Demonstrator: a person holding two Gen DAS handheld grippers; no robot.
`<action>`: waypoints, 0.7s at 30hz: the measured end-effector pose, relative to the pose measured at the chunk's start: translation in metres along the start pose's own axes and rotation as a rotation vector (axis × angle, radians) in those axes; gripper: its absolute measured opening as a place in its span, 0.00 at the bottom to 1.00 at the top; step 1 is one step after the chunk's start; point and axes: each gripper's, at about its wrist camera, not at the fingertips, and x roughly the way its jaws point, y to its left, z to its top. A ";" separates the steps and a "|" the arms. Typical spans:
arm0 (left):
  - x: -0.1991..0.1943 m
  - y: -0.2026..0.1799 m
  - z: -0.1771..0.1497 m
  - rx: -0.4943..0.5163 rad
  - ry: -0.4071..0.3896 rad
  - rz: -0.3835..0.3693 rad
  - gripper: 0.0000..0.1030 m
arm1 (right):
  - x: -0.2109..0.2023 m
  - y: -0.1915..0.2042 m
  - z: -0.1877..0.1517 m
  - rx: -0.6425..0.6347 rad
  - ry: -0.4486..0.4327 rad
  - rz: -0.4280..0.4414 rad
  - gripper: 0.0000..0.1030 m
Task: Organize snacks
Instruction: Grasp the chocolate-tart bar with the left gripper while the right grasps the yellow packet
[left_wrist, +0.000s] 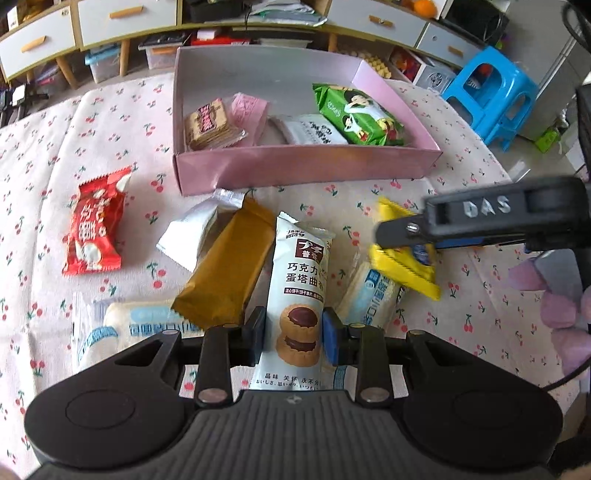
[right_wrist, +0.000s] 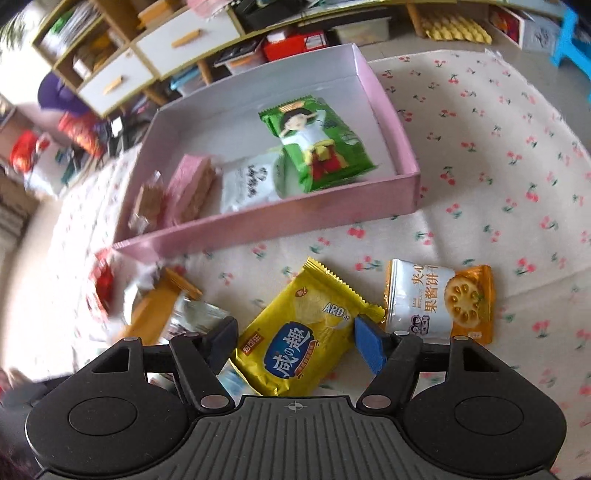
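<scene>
My left gripper (left_wrist: 293, 332) is shut on a white chocolate-tart cookie pack (left_wrist: 297, 280), gripping its lower half from both sides. My right gripper (right_wrist: 295, 345) holds a yellow chip packet (right_wrist: 295, 332) between its pads, which press on its two edges. In the left wrist view that right gripper (left_wrist: 410, 243) comes in from the right, pinching the yellow packet (left_wrist: 410, 273) at a tilt. An open pink box (left_wrist: 295, 166) behind them holds a green pack (left_wrist: 354, 114), a white pack (left_wrist: 314, 131), a pink wafer (left_wrist: 247, 110) and a brown cracker pack (left_wrist: 208, 123).
Loose on the cherry-print cloth lie a red packet (left_wrist: 96, 229), a silver pack (left_wrist: 192, 229), a gold-brown pack (left_wrist: 225, 269), pale blue packs (left_wrist: 147, 325) and an orange-white biscuit pack (right_wrist: 439, 299). Drawers and a blue stool (left_wrist: 491, 88) stand beyond the table.
</scene>
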 end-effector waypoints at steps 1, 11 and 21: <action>-0.001 0.001 -0.001 -0.006 0.008 -0.001 0.28 | -0.002 -0.001 -0.001 -0.025 0.006 -0.010 0.68; -0.001 0.000 -0.002 -0.011 0.033 0.026 0.32 | -0.011 -0.015 -0.005 -0.070 0.031 -0.056 0.72; 0.004 -0.009 -0.003 0.001 -0.025 0.096 0.34 | -0.008 -0.022 -0.011 0.211 -0.072 -0.054 0.72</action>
